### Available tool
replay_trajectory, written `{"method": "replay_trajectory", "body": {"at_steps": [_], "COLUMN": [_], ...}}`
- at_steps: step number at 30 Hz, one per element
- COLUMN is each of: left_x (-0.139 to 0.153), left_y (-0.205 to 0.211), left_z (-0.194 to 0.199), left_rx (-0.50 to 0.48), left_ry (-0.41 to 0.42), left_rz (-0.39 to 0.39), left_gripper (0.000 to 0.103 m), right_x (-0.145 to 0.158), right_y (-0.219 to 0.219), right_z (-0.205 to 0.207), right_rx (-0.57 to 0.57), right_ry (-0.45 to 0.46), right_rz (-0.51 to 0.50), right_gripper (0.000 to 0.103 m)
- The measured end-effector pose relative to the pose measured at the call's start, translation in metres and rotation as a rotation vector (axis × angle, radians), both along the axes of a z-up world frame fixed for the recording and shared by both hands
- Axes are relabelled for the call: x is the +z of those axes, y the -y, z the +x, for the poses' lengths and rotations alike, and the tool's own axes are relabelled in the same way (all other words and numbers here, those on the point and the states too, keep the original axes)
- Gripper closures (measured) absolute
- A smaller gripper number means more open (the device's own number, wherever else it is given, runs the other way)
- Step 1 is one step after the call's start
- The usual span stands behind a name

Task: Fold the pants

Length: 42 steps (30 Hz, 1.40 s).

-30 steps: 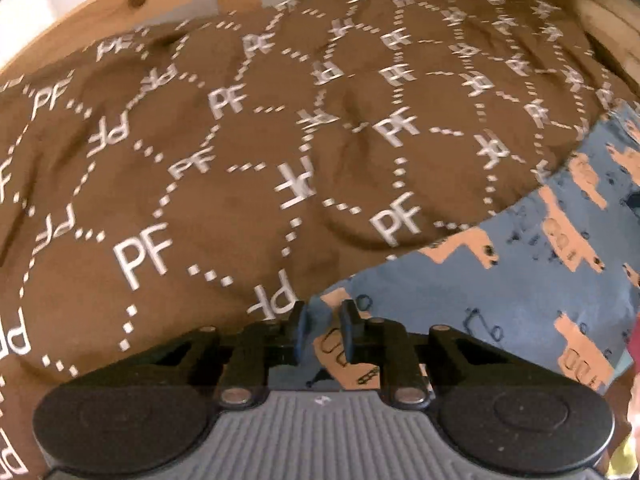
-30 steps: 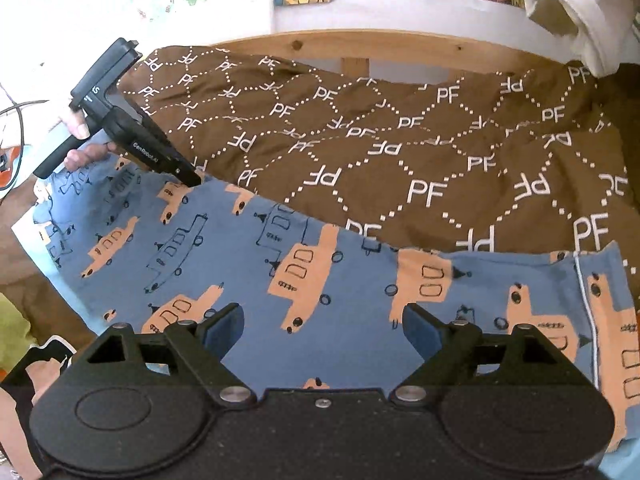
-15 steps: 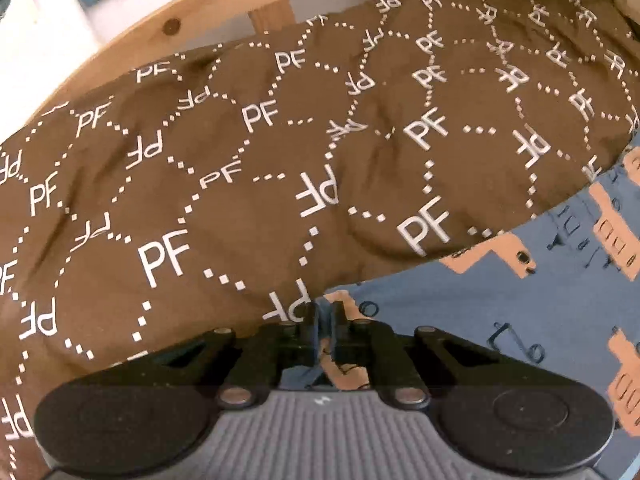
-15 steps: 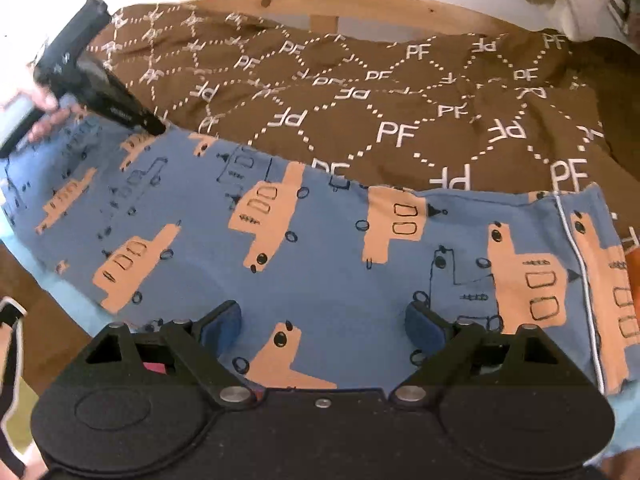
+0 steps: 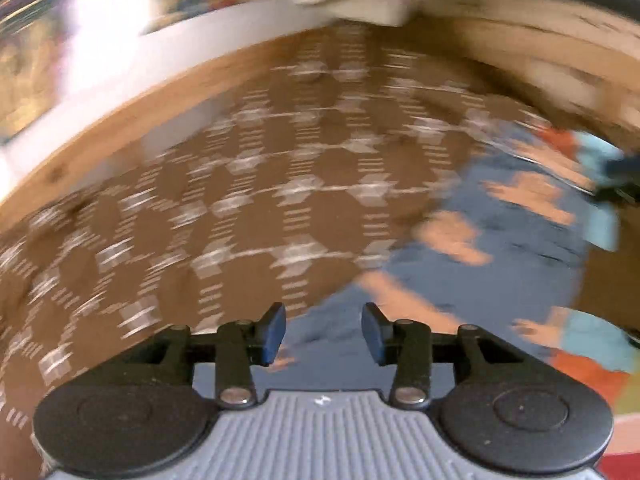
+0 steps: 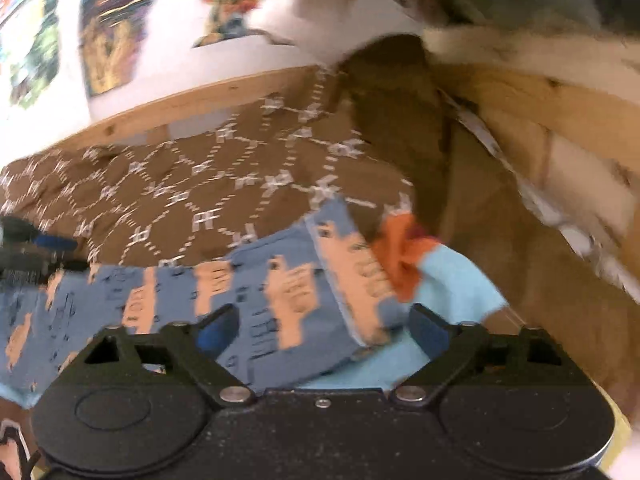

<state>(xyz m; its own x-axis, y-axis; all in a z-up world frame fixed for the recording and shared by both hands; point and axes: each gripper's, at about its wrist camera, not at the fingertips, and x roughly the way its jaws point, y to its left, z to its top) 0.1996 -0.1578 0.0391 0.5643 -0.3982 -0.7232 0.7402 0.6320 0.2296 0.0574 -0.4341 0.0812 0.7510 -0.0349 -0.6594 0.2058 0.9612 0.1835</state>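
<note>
The pants (image 5: 480, 280) are blue with orange truck prints and lie on a brown patterned bed cover (image 5: 240, 200). The left wrist view is blurred by motion. My left gripper (image 5: 323, 326) hovers over the pants' near edge, its jaws opening, with cloth below them but nothing pinched. In the right wrist view the pants (image 6: 280, 292) lie folded lengthwise across the cover. My right gripper (image 6: 324, 320) stands wide over their right end, jaws closing slightly, and the pads are not pressing the cloth. The left gripper (image 6: 24, 252) shows at the far left edge.
A light blue and orange garment (image 6: 452, 280) lies under the pants' right end. The wooden bed frame (image 6: 540, 120) curves around the back and right. A white cloth (image 6: 360, 0) hangs over the frame, and posters (image 6: 112, 32) hang on the wall.
My left gripper let go of the pants' corner, opened and swung right. My right gripper slid right along the pants to their end and rolled.
</note>
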Motion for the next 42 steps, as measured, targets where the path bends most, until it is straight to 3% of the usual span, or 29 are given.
{"method": "replay_trajectory", "body": {"at_steps": [3,7,11,16,20,23,28,31,38,42], "left_x": [-0.011,-0.032,-0.054,-0.053,-0.038,-0.022,0.006,0.018,0.023,0.019], "left_y": [0.03,0.053,0.062,0.057,0.056,0.057,0.085,0.108,0.139,0.142], "left_z": [-0.011,-0.008,-0.009,0.007,0.011,0.019,0.037,0.045,0.059,0.061], "left_rx": [-0.104,-0.131,-0.102,-0.029,-0.004,-0.01,-0.035,-0.052,-0.042,-0.033], "left_ry": [-0.044,-0.081,-0.066,-0.138,-0.156,-0.195,-0.292,-0.378,-0.57,-0.603], "left_rz": [0.041,0.039,0.102,0.051,-0.001,-0.084,-0.241,-0.308,-0.353,-0.321], "left_gripper": [0.056,0.055,0.048,0.043,0.043,0.043,0.044,0.045,0.046,0.047], "right_x": [-0.004,-0.012,-0.015,-0.021,-0.028,-0.035,-0.038,-0.034,-0.009,-0.008], "right_y": [0.019,0.03,0.031,0.024,0.027,0.036,0.038,0.03,-0.037,-0.067], "right_z": [-0.003,-0.003,0.007,0.022,0.009,-0.005,-0.009,-0.007,-0.001,0.001], "right_rx": [-0.056,-0.113,-0.222,-0.323,-0.422,-0.492,-0.504,-0.461,-0.124,0.019], "right_ry": [-0.007,-0.04,-0.077,-0.063,-0.018,0.007,0.025,0.045,0.1,0.105], "right_rz": [0.13,0.289,0.324,0.359,0.442,0.508,0.514,0.43,-0.103,-0.28], "right_gripper": [0.025,0.027,0.026,0.026,0.051,0.073,0.081,0.087,0.09,0.09]}}
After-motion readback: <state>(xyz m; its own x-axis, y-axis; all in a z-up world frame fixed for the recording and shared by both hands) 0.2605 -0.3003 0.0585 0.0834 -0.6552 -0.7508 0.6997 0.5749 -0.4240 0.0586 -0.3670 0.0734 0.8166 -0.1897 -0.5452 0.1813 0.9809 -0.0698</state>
